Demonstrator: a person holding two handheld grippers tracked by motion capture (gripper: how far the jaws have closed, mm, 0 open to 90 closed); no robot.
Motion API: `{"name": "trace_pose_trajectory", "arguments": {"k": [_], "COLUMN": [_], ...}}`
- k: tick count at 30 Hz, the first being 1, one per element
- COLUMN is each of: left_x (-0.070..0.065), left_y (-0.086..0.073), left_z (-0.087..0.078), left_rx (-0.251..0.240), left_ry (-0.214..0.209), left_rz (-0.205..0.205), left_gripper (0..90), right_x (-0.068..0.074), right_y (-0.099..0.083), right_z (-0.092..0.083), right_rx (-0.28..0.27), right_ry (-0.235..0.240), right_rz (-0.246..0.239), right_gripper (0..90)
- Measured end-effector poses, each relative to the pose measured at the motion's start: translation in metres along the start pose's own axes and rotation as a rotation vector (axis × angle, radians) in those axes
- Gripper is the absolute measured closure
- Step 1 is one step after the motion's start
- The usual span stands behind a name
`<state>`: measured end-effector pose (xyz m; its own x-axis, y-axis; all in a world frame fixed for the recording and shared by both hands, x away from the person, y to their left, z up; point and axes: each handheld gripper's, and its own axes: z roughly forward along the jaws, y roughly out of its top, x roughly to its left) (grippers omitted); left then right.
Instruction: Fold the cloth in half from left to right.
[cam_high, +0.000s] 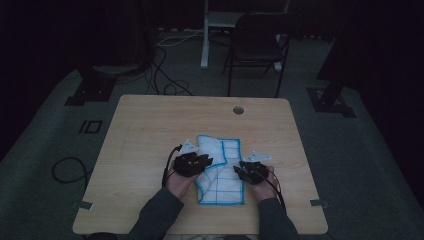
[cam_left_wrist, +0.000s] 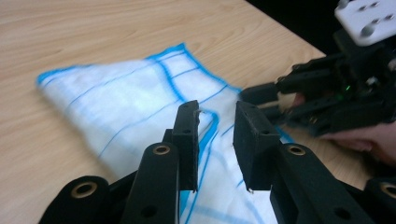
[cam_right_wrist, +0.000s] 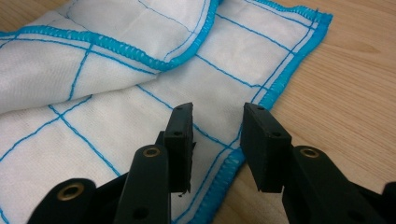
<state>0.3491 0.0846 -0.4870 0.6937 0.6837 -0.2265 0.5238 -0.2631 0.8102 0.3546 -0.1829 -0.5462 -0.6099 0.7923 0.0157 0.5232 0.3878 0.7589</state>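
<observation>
Cloth (cam_high: 220, 172) on table (cam_high: 150, 130), part folded

Both grippers, left (cam_high: 206, 161) and right (cam_high: 239, 170), are black with brass-ringed pivot holes, flat rectangular jaws, grey triangular top plates and black cables; sleeves are dark grey.

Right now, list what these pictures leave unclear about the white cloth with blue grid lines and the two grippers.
- White cloth with blue grid lines: high view, its left edge lies under the left gripper; dim light hides the fold layers.
- Same cloth: left gripper view, far corner blurred; near part cut off by the bottom edge.
- Right gripper: right gripper view, its open fingers hang over the cloth's hem; contact cannot be told.
</observation>
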Motion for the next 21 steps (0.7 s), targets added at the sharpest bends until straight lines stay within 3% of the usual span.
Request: {"name": "trace_pose_trajectory", "arguments": {"k": [9,14,21], "left_x": [0.007,0.011,0.015], "left_y": [-0.035,-0.045,-0.062], "left_z": [-0.009,-0.009,-0.008], "left_rx": [0.051,0.055,0.086], "left_ry": [0.049,0.044,0.058], "left_rz": [-0.034,-0.076,-0.104], "left_gripper": [63.8,62.9,59.6], "right_x": [0.0,0.0,0.0], "right_y": [0.0,0.0,0.0], "right_z": [0.0,0.0,0.0], "right_rx": [0.0,0.0,0.0], "right_ry": [0.0,0.001,0.002], "right_rz": [-0.003,-0.003,-0.003], "right_gripper": [64.3,64.2,63.9]}}
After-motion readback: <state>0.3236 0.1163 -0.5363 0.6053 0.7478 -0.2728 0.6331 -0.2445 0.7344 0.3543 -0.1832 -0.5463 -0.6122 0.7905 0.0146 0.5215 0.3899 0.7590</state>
